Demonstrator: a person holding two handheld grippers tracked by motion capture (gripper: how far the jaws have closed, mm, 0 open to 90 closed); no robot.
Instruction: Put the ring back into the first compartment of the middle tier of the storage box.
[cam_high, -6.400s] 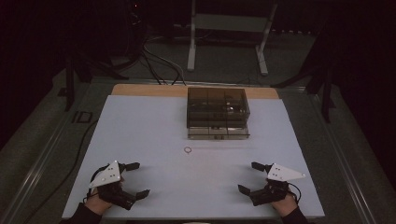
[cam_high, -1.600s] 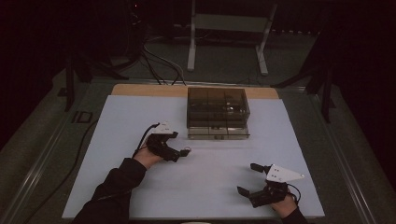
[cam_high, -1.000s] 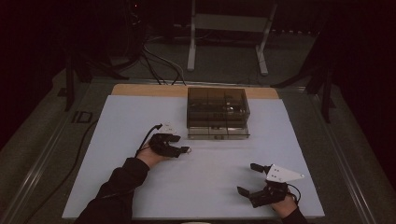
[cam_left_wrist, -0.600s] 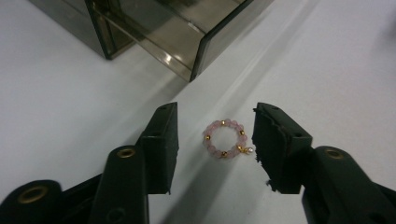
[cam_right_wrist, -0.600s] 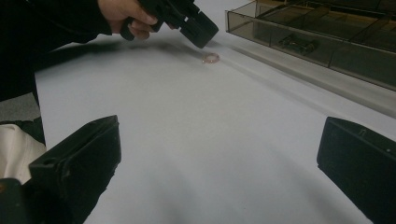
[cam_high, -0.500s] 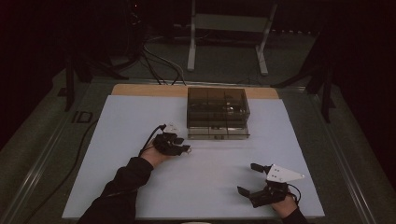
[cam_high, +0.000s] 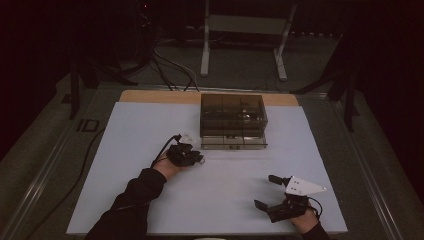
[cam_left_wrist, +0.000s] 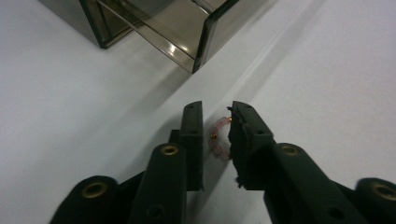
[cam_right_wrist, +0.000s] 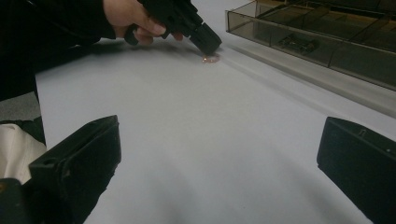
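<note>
A small ring of pink beads (cam_left_wrist: 215, 138) lies flat on the white table sheet (cam_high: 150, 130), just in front of the smoky clear compartment box (cam_high: 232, 120). My left gripper (cam_left_wrist: 218, 106) points down over the ring. Its jaws have just been closing and now stand narrow on either side of the ring; the right jaw is against the beads and a thin gap shows at the left jaw. In the high view the left gripper (cam_high: 200, 161) sits near the box's front left corner. My right gripper (cam_high: 265, 191) rests wide open at the front right, holding nothing.
The box (cam_right_wrist: 327, 42) has several compartments with small dark items, and its bottom drawer (cam_high: 232, 143) juts out toward me. The box corner (cam_left_wrist: 198, 51) is close beyond the left jaws. Cables and stand legs (cam_high: 205, 45) lie on the floor behind the table.
The left gripper has come from the front left of the table to the bead ring before the box and tipped down over it. The right gripper has stayed put.
</note>
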